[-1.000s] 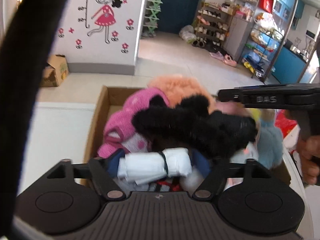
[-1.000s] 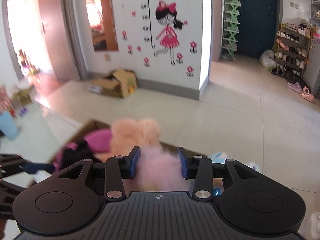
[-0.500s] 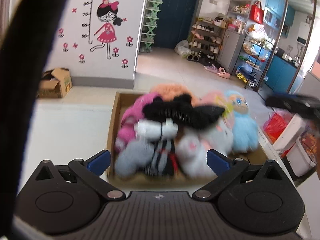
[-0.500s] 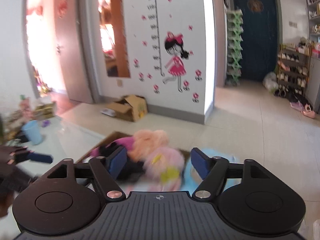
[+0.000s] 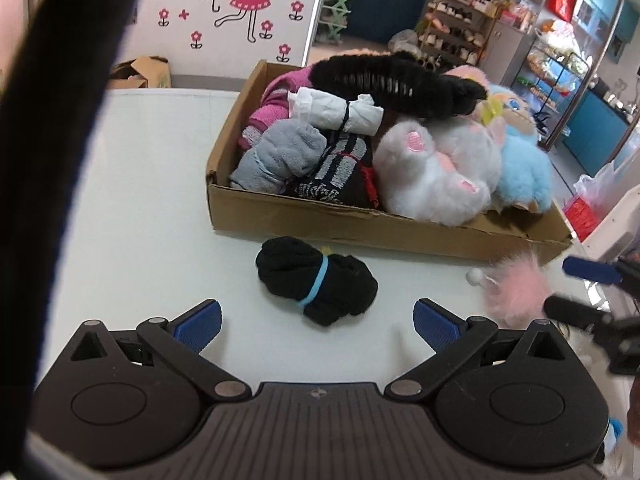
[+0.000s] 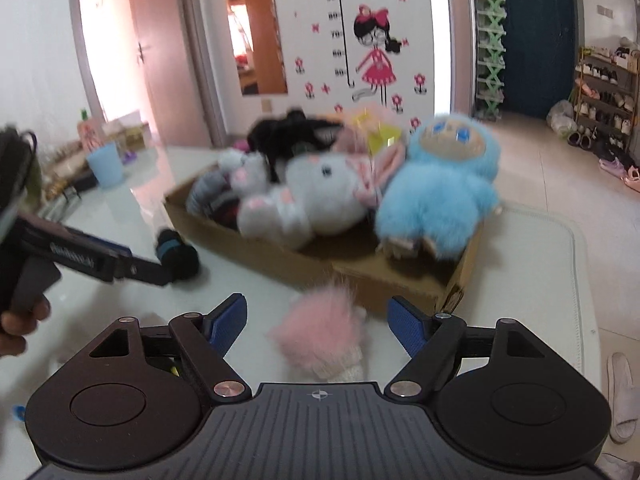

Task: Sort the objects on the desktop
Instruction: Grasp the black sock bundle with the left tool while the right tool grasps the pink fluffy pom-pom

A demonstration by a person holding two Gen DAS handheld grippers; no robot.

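Observation:
A black sock bundle (image 5: pixel 316 280) with a blue band lies on the white table, just ahead of my open left gripper (image 5: pixel 316 320) and touching neither pad. Behind it stands a cardboard box (image 5: pixel 360 224) piled with rolled socks and plush toys. A pink fluffy toy (image 6: pixel 320 332) lies on the table between the jaws of my open right gripper (image 6: pixel 318 322), with a gap on both sides. The same toy (image 5: pixel 516 284) shows at the right in the left wrist view, beside the right gripper (image 5: pixel 576 292). The left gripper (image 6: pixel 152 268) hovers by the sock bundle (image 6: pixel 180 256).
The box (image 6: pixel 280 256) holds a white bunny (image 6: pixel 312 200), a blue plush doll (image 6: pixel 440 184) and a black furry item (image 5: pixel 400 80). A blue cup (image 6: pixel 105 166) and clutter sit at the table's far left. The table's edge runs right of the box.
The right gripper let go of a pink fluffy item over the box and opened. The left gripper opened wider. Both drew back from the box to the table in front of it.

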